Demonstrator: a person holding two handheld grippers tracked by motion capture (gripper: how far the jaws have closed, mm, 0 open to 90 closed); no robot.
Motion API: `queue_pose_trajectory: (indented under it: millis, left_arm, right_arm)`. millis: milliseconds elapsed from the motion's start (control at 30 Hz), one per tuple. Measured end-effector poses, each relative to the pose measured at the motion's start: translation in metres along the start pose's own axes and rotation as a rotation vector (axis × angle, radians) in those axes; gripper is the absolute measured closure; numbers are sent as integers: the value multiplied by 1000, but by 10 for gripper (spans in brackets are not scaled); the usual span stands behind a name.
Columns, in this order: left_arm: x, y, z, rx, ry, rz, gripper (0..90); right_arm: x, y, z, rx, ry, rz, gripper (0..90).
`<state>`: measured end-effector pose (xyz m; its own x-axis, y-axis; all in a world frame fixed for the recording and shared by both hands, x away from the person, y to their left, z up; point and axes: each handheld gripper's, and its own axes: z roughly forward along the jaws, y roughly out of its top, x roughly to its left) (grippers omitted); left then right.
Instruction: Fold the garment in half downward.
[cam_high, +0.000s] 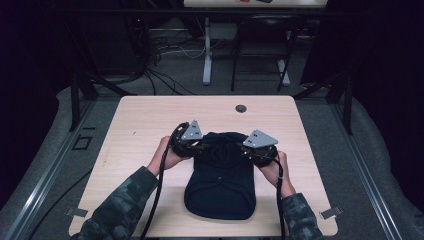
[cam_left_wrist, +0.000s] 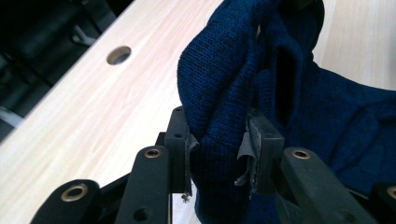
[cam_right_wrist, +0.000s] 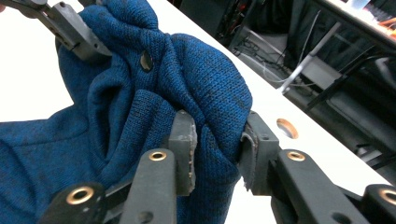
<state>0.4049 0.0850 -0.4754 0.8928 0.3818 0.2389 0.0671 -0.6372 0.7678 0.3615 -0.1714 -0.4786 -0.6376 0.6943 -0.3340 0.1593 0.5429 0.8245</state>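
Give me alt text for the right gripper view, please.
The right gripper clamps a bunched fold of the dark blue knitted garment. The left gripper pinches it at upper left, above the pale wooden table.

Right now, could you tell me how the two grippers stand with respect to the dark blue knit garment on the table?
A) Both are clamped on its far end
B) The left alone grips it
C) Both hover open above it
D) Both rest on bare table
A: each gripper view shows the knit garment bunched between that gripper's jaws, left gripper and right gripper alike.
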Motion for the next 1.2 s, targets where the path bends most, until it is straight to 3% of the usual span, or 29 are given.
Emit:
queue_pose_trajectory:
  millis: [200,233,333,500,700,767,800,933,1000,1200]
  left_arm:
    - [-2,0,-2,-30,16,19,685]
    - [-3,0,-2,-27,24,28,686]
    - [-7,1,-2,-27,41,63,687]
    - [-11,2,-3,-23,45,87,685]
    - [-15,2,-7,-37,63,128,684]
    - [-16,1,-8,-38,66,136,682]
    - [-15,1,-9,-35,62,134,682]
    - [-14,-3,-11,-39,50,86,665]
    - [-12,-4,-12,-22,7,46,637]
    - [-10,-8,-7,40,-27,-5,410]
  right_arm:
    - [-5,-4,-3,10,60,96,616]
    - [-7,-5,-3,15,91,123,567]
    - [-12,-7,-1,39,114,176,486]
    - [-17,-10,3,64,176,218,408]
    - [-17,-14,14,142,202,253,309]
    - [-16,-15,17,149,207,247,385]
    - [-15,-15,18,143,205,240,470]
    - [-12,-12,17,131,176,183,647]
    - [-10,-9,14,105,165,166,682]
    - [-1,-5,10,61,130,90,702]
